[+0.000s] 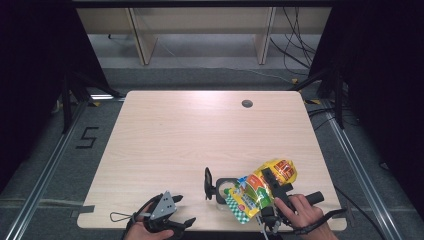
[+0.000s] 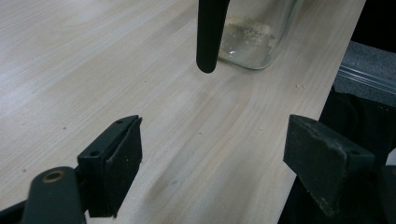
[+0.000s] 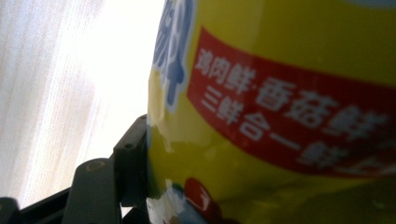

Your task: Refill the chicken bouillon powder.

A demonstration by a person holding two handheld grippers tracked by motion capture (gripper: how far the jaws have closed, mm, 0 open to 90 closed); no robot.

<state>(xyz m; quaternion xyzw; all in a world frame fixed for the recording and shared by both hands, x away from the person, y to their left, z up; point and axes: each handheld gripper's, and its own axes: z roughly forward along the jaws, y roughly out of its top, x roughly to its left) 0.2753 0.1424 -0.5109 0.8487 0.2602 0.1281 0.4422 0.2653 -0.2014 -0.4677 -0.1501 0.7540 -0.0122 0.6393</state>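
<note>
Seasoning bag [image 1: 260,189] sits clamped in my right gripper [image 1: 270,192], tipped over the glass jar [image 1: 223,190] near the table's [image 1: 200,130] right front; left gripper [image 1: 167,220] idles open. Overtilting risks spilling powder past the mouth.

left hand [image 1: 145,231]: enters at the bottom edge of the high view, wrapped around the left gripper [image 1: 181,225]; grey three-cornered plate on top; jaws set wide apart with nothing between them, pads bare in the left gripper view, held low and pointing toward the right; right hand [image 1: 302,212]: fingers curled around the handle of the right gripper [image 1: 270,182], forearm entering from the lower right; jaws pointing up-left, pads pressed against what sits between them.
</note>
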